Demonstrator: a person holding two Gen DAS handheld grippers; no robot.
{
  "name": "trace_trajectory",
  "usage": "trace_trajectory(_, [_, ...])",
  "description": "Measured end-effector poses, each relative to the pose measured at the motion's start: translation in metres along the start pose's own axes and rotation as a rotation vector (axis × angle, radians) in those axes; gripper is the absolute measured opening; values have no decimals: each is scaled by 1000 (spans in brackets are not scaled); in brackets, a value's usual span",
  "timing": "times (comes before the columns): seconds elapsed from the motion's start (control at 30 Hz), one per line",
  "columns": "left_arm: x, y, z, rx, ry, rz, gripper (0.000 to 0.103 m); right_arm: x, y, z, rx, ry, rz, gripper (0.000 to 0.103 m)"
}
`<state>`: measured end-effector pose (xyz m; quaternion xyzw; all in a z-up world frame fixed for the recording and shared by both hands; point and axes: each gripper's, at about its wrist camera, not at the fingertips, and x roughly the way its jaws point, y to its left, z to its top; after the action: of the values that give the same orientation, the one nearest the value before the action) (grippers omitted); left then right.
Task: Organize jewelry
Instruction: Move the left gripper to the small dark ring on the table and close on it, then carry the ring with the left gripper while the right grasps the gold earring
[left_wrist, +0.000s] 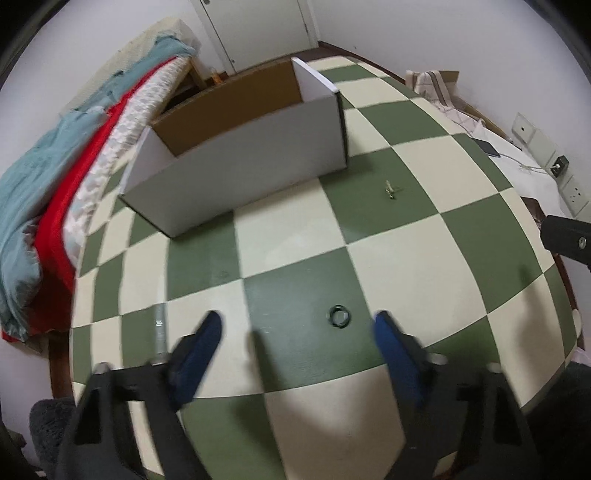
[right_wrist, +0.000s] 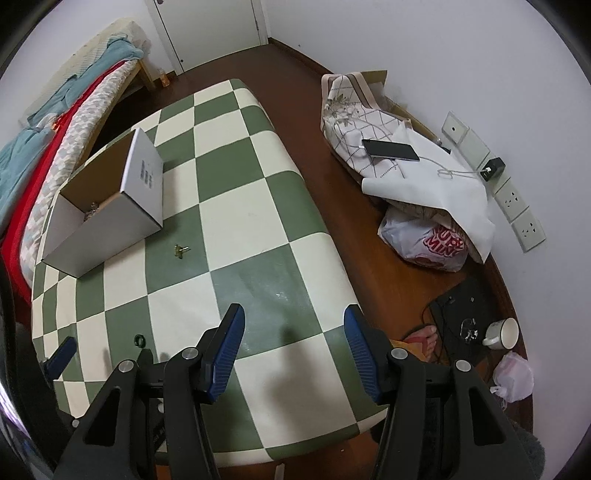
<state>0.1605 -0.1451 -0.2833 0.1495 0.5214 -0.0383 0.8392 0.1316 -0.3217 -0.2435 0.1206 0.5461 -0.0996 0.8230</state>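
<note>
Dark ring lies flat on green square of checkered tabletop, between spread fingers of left gripper, nearer its right finger. Gold piece lies farther off, near white cardboard box. Right gripper spread, holds nothing, over tabletop's near edge.

Risks:
- off-centre close: one finger nudges ring, ring skids or flips
- thin flat ring: fingers may close above it
- left view blurred: aim uncertain
</note>
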Motion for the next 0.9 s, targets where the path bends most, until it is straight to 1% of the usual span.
trace_trajectory(0.03, [0,-1,0,-3,-10,-14,60,1,0,1,2,2,-1,58])
trace_trajectory(0.07, [1,-2,0,-2,-13,-21,56,2,-1,1,5,3,-2,58])
trace_trajectory(0.1, [1,-2,0,-1,-18,-28,54,4,-1,1,8,6,1,58])
trace_trajectory(0.13, [1,-2,1,-3,-21,-39,47,4,-1,1,9,7,1,58])
trace_trajectory(0.17, [1,-3,1,-6,-22,-55,39,5,-1,1,8,8,0,58])
trace_trajectory(0.2, [1,-3,2,-5,-22,-67,34,6,-1,1,7,10,0,58])
trace_trajectory(0.27, [1,-6,3,2,-21,-78,18,7,0,1,7,14,-1,58])
trace_trajectory(0.33, [2,-6,5,1,-19,-90,10,9,1,0,4,18,-1,58])
trace_trajectory(0.47, [2,0,6,-18,-15,-99,9,8,6,2,-5,13,3,58])
trace_trajectory(0.57, [4,10,4,-33,-11,-86,9,7,13,4,-16,8,9,58])
trace_trajectory(0.77, [14,51,2,-103,8,-32,9,12,30,11,-48,6,22,58])
trace_trajectory(0.9, [22,82,2,-159,22,7,9,20,47,16,-65,5,56,58])
